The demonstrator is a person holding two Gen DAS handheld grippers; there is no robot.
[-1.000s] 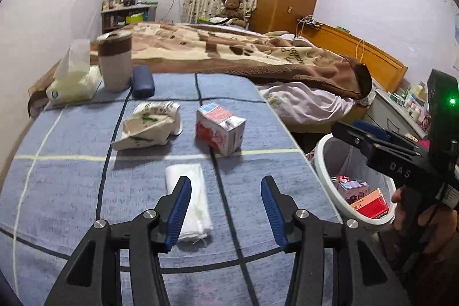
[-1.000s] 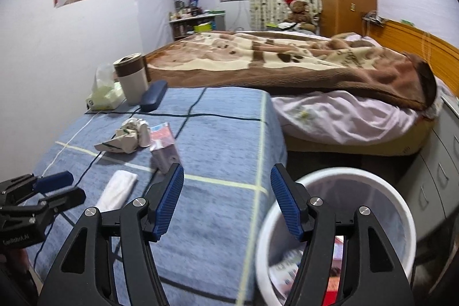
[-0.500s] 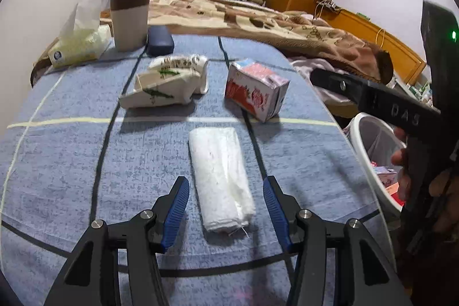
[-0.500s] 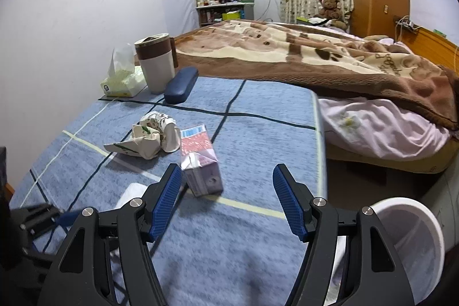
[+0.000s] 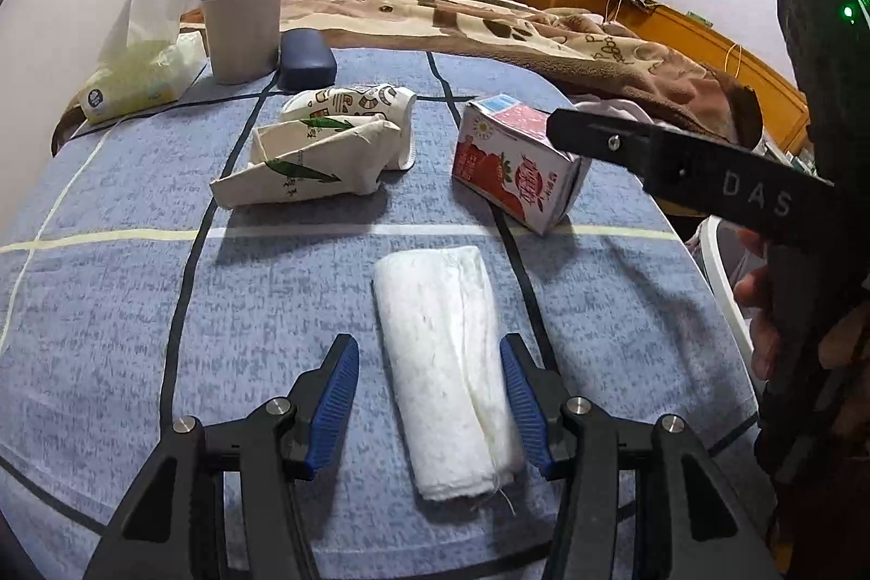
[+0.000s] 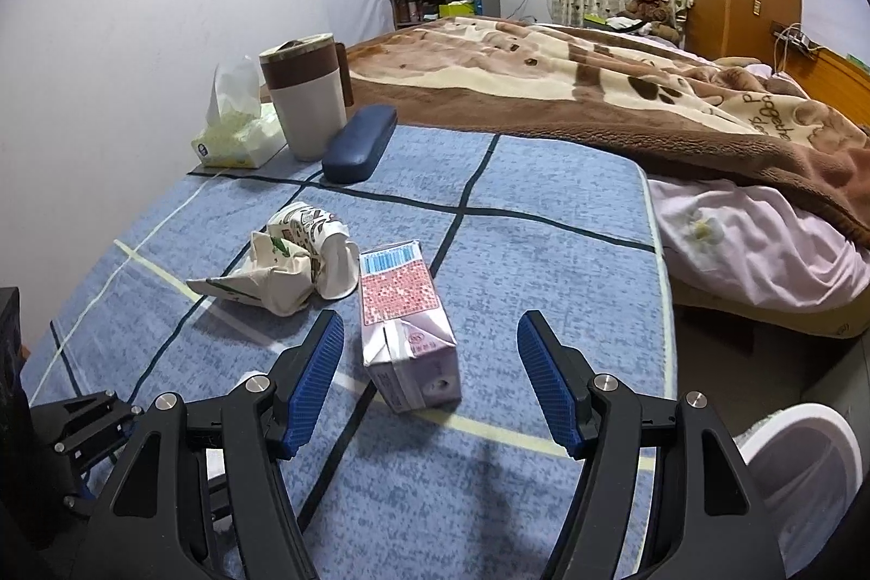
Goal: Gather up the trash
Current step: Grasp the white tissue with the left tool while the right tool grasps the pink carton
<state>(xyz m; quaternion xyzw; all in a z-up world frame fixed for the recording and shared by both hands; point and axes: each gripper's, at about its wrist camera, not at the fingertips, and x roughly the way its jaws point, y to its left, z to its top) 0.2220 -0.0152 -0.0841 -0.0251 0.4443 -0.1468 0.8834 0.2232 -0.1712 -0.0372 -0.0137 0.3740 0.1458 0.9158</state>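
On the blue checked cloth (image 5: 109, 308) lies a rolled white paper towel (image 5: 446, 362). My left gripper (image 5: 429, 395) is open and low over it; the roll's near half lies between the blue pads, close to the right pad and clear of the left. A red and white milk carton (image 6: 408, 324) lies on its side between the pads of my open right gripper (image 6: 432, 384), touching neither. Crumpled printed paper cups (image 6: 288, 264) sit just left of the carton. In the left wrist view one of the right gripper's fingers (image 5: 625, 145) crosses in front of the carton (image 5: 511, 172).
A white bin (image 6: 805, 482) stands on the floor beyond the table's right edge. At the far left are a brown and white mug (image 5: 242, 20), a navy glasses case (image 5: 307, 61) and a tissue pack (image 5: 136, 80). A bed with a brown blanket (image 6: 598, 91) lies behind.
My left gripper has come down and forward until the towel roll sits between its fingers. My right gripper has swung left from over the bin to the carton.
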